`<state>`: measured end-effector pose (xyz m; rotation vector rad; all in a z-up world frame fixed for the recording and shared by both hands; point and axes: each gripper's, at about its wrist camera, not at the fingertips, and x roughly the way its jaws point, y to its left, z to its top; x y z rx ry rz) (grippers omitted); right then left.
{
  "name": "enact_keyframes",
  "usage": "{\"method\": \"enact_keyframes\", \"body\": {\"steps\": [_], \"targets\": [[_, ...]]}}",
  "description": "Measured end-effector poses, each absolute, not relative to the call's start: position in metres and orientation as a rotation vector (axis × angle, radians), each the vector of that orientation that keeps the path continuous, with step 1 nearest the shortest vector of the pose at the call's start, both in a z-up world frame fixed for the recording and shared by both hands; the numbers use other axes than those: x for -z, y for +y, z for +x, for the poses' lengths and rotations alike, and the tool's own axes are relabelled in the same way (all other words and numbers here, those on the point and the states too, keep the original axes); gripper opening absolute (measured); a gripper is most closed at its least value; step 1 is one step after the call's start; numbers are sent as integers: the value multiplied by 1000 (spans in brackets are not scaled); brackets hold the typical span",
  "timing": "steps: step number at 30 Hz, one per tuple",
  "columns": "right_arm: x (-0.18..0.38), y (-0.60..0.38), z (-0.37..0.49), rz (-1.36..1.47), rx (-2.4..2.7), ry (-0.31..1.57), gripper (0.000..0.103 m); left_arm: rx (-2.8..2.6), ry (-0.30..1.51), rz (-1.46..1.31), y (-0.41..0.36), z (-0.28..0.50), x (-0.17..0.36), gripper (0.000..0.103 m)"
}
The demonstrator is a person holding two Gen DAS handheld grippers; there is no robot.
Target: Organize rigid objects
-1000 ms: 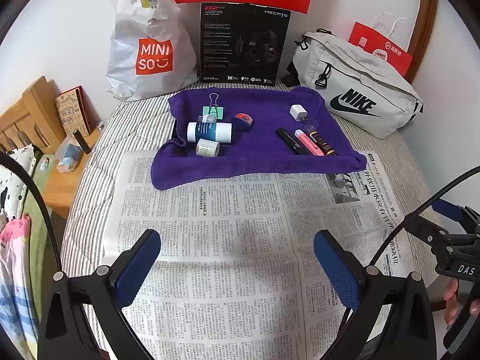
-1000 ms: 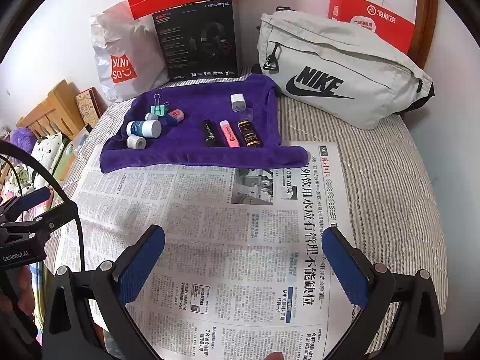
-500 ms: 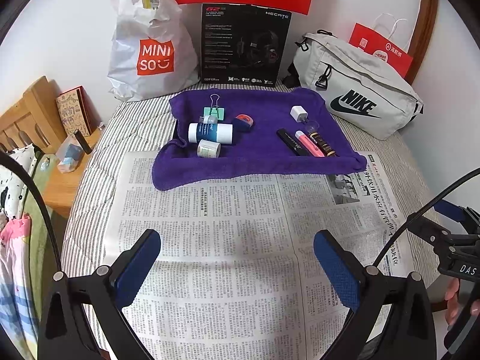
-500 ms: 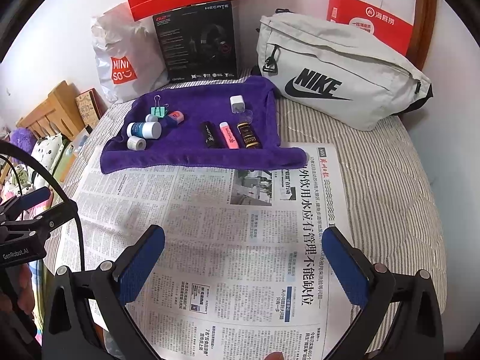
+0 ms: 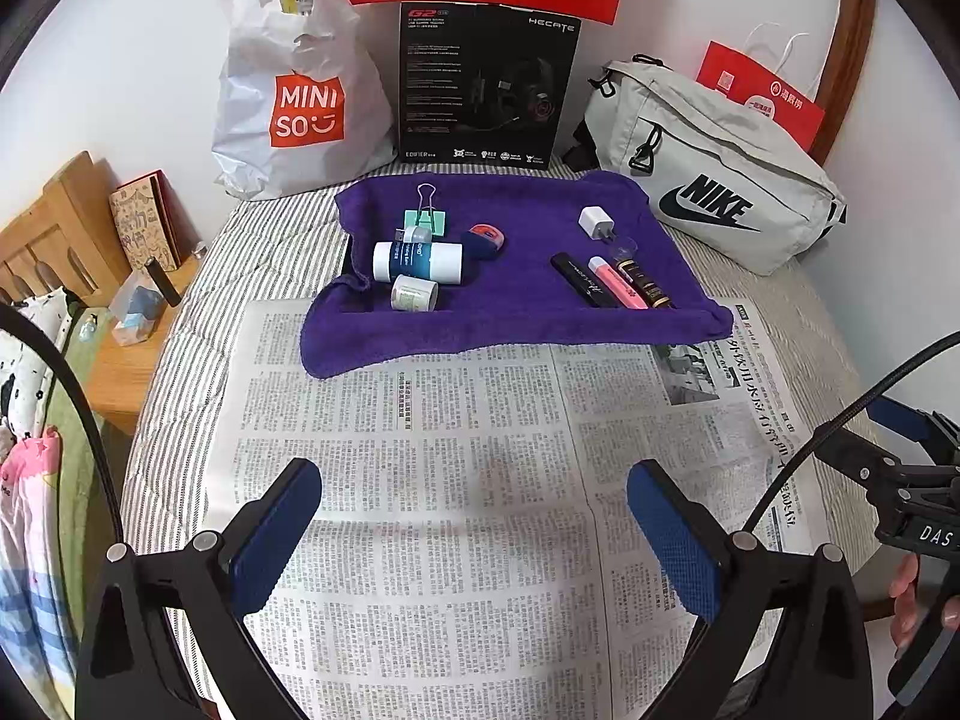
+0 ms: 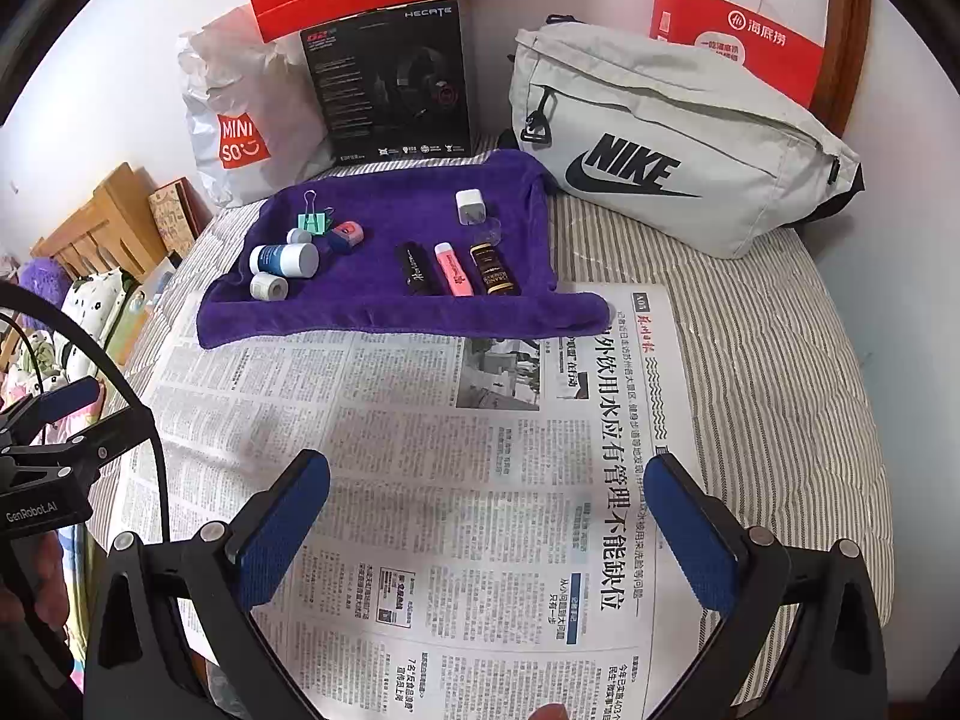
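Nearest, left claw (image 5: 474, 534) and right claw (image 6: 489, 534) both spread apart, holding nothing, poised over bare newspaper (image 5: 456, 480). Beyond, on purple towel (image 5: 522, 324): one blue-white bottle (image 5: 418, 262), one tape roll (image 5: 413, 294), one binder clip (image 5: 426, 219), one charger plug (image 5: 595, 222), three pens side by side (image 5: 618, 282). Already grouped, or awaiting sorting: undecidable from here

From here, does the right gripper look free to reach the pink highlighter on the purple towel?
Probably yes: the right gripper is open over bare newspaper, and nothing stands between it and the pink highlighter on the purple towel.
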<state>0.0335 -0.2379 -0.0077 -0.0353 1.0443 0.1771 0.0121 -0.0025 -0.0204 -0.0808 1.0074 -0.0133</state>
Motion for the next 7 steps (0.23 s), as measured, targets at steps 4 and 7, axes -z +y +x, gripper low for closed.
{"method": "enact_keyframes", "body": {"steps": [4,7], "targets": [[9,-238,34,-34,-179,1049,103,11,1010,-74,-3,15,21,103],[9,-239,33,-15,-198,1057,103,4,1008,-77,-1,19,21,103]]}}
